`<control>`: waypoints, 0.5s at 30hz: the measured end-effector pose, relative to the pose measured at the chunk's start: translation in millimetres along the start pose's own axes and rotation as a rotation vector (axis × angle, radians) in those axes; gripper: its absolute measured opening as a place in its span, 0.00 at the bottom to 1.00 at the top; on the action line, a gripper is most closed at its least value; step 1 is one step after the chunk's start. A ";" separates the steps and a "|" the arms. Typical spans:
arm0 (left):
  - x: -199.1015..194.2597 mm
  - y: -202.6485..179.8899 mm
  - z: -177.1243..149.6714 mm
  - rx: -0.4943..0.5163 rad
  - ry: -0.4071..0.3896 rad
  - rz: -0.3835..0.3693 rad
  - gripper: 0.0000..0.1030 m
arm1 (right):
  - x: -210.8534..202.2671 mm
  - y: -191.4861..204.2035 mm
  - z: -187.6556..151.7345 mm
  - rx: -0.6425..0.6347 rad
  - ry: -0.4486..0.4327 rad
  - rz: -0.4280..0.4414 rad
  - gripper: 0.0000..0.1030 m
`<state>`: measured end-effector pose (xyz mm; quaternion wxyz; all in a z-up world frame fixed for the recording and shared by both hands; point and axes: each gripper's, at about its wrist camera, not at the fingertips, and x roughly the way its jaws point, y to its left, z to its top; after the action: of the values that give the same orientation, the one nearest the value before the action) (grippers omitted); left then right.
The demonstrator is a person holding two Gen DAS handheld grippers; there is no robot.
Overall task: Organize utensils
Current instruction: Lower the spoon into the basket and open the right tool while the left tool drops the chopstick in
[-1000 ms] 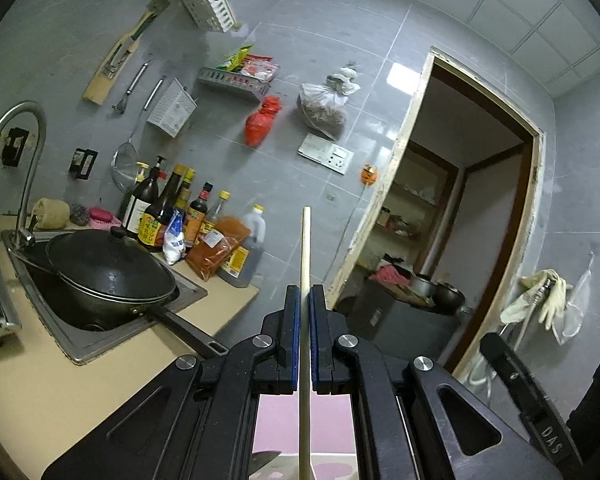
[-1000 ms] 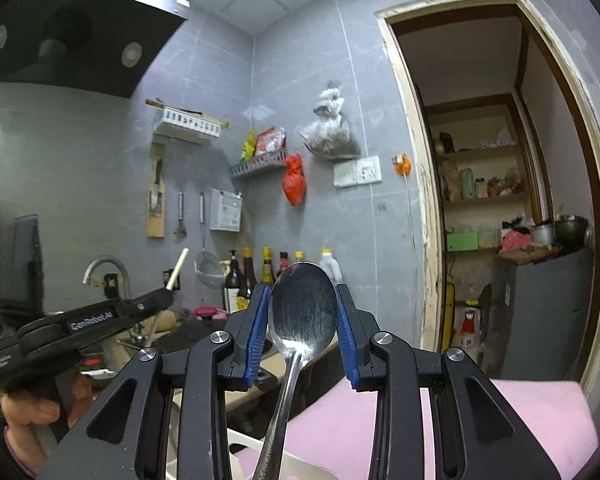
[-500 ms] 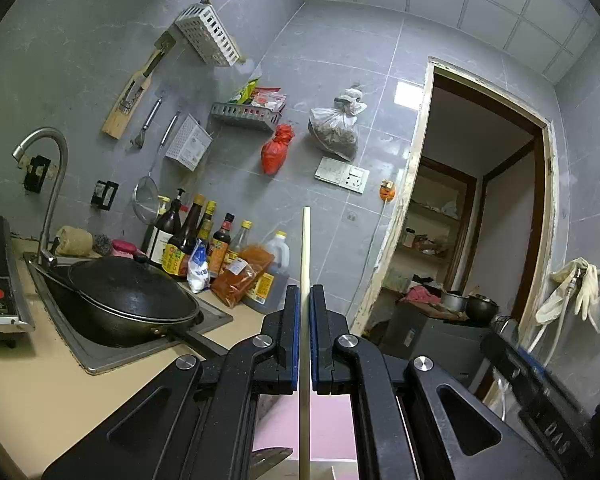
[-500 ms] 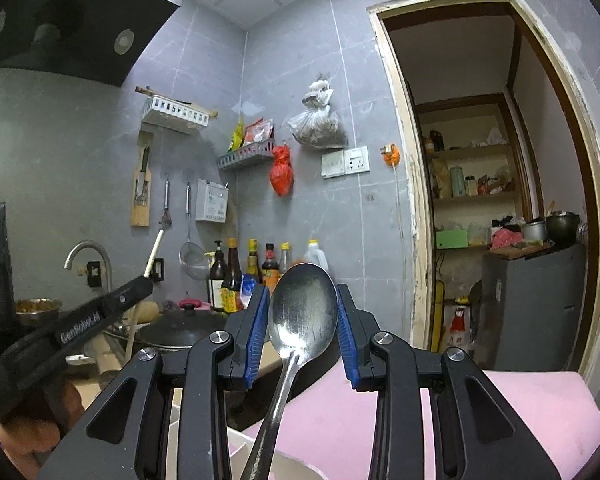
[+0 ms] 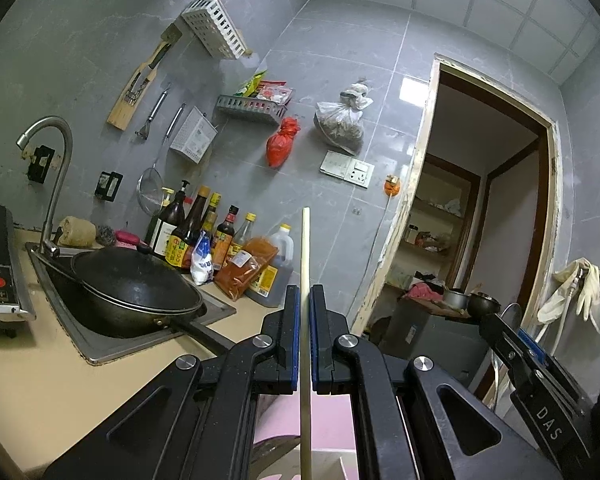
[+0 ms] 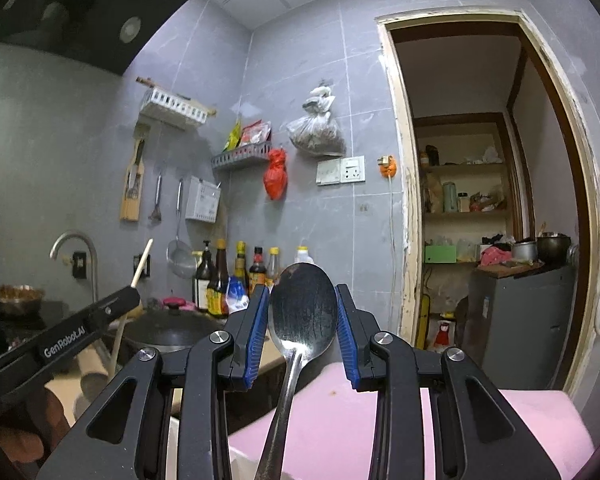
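So right now I've got both hands full and nothing is actually put away yet, as far as I can see. My left gripper [image 5: 305,336] has its jaws pinched nearly all the way together on a single wooden chopstick [image 5: 305,248], which stands straight up between the blue pads with its tip poking well above them. My right gripper [image 6: 302,332] has its jaws partway apart, clamped on either side of the bowl of a metal spoon [image 6: 303,312], handle hanging down toward me.

Both are held up in the air, pointing level toward the tiled wall, not over any holder I can make out. Below the jaws there's a pink surface [image 6: 400,428] and the corner of something white, maybe a tray or bin, but it's cut off so I can't say what it is.

There's a white slotted basket [image 5: 216,28] up on the wall that looks like a likely home for this stuff, though that's my guess. The wok [image 5: 136,284] sits in the sink on the table to my left, out of the way.

So my read: pickup part done for these two, dropping them off is all still to do. No clue how many more utensils are waiting, none show here.
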<state>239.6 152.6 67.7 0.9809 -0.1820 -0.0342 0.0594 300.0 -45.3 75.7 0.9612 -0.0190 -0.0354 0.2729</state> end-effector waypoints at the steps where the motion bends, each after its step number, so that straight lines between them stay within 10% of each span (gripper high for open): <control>1: -1.3 -0.4 -1.8 0.003 0.003 -0.002 0.02 | -1.0 0.3 -1.1 -0.004 0.008 0.004 0.29; 15: -23.7 -20.0 -20.1 0.138 0.083 -0.076 0.03 | -9.9 5.4 -29.1 -0.057 0.211 0.103 0.29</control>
<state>220.0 123.9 55.1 0.9932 -0.1151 0.0037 0.0168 291.1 -46.4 45.9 0.9433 -0.0767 0.0592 0.3175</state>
